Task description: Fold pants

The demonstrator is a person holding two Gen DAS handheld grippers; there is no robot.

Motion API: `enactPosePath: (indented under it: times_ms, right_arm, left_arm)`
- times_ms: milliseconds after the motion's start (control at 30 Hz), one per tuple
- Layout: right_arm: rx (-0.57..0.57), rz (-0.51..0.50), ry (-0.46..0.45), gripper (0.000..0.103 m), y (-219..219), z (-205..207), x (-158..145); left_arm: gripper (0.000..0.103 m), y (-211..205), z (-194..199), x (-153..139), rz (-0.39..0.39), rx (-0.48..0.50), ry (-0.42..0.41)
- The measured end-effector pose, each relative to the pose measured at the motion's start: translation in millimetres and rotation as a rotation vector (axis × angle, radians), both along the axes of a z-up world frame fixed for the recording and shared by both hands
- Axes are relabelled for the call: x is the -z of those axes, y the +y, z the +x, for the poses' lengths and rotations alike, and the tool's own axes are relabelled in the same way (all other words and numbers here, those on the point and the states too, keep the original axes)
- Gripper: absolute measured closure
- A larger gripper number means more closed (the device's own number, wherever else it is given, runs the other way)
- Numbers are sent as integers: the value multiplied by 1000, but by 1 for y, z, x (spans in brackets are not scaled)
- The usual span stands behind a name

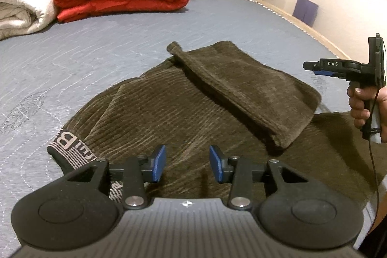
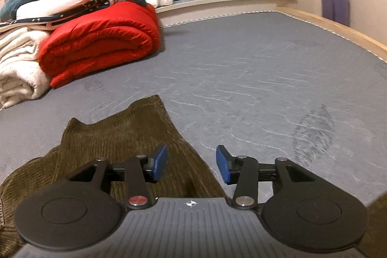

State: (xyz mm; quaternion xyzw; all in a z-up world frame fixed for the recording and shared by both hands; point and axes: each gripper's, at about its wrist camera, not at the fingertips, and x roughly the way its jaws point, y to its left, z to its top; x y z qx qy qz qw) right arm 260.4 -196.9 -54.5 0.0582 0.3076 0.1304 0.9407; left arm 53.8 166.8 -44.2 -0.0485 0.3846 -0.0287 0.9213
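Hovering low over the bed, the left gripper (image 1: 187, 163) has its blue pads spread apart with nothing between them, and the brown corduroy pants (image 1: 193, 108) fill the middle of the left wrist view just beyond the fingertips. One leg is doubled back across the rest — it runs as a thick band from upper centre down toward the right of the frame. The striped waistband (image 1: 67, 149) with its big lettering pokes out at lower left, just beside the left finger.

Over at the right edge of that same view, the right gripper (image 1: 314, 68) is held up in the air in a hand (image 1: 362, 103), pointing left, clear of the fabric; from this side angle I cannot tell its gap. Its own camera settles that — the right gripper (image 2: 191, 165) shows its pads (image 2: 223, 168) wide apart and holding nothing. There the pants (image 2: 116, 137) lie in the lower left of the frame, under the left finger, while the right finger sits over bare grey mattress (image 2: 254, 79).

A folded red quilt (image 2: 101, 45) and a white blanket (image 2: 19, 69) sit well apart at upper left.
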Motion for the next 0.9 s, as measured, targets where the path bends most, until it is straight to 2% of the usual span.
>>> enactPosePath:
  times_ms: [67, 167, 367, 433, 467, 500, 533, 633, 733, 800, 867, 900]
  right_arm:
    - [-7, -41, -12, 53, 5, 8, 8]
    - [-18, -75, 19, 51, 8, 20, 20]
    - [-30, -54, 136, 49, 7, 41, 41]
    - [-53, -68, 132, 57, 10, 40, 42]
    - [-77, -62, 130, 74, 12, 39, 41]
    - [-108, -62, 123, 85, 14, 37, 39]
    - [-142, -76, 103, 89, 16, 33, 36]
    - [-251, -93, 37, 91, 17, 21, 26]
    - [-425, -43, -33, 92, 10, 1, 7]
    - [-600, 17, -9, 92, 0, -17, -6]
    - [-751, 6, 44, 92, -6, -37, -10]
    - [-793, -14, 67, 92, -8, -44, -7]
  left_arm:
    - [58, 1, 3, 1, 7, -9, 5]
    - [58, 2, 7, 1, 8, -13, 7]
    - [56, -1, 12, 1, 20, -12, 9]
    - [56, 0, 13, 2, 24, -14, 13]
    - [55, 0, 14, 2, 26, -15, 13]
    - [55, 0, 15, 2, 27, -17, 13]
    - [54, 0, 15, 3, 28, -18, 14]
    - [53, 0, 16, 4, 36, -23, 15]
    - [53, 2, 16, 5, 37, -22, 17]
    - [53, 3, 15, 6, 42, -22, 17]
    - [52, 3, 16, 7, 48, -24, 18]
    - [51, 4, 17, 8, 48, -27, 19]
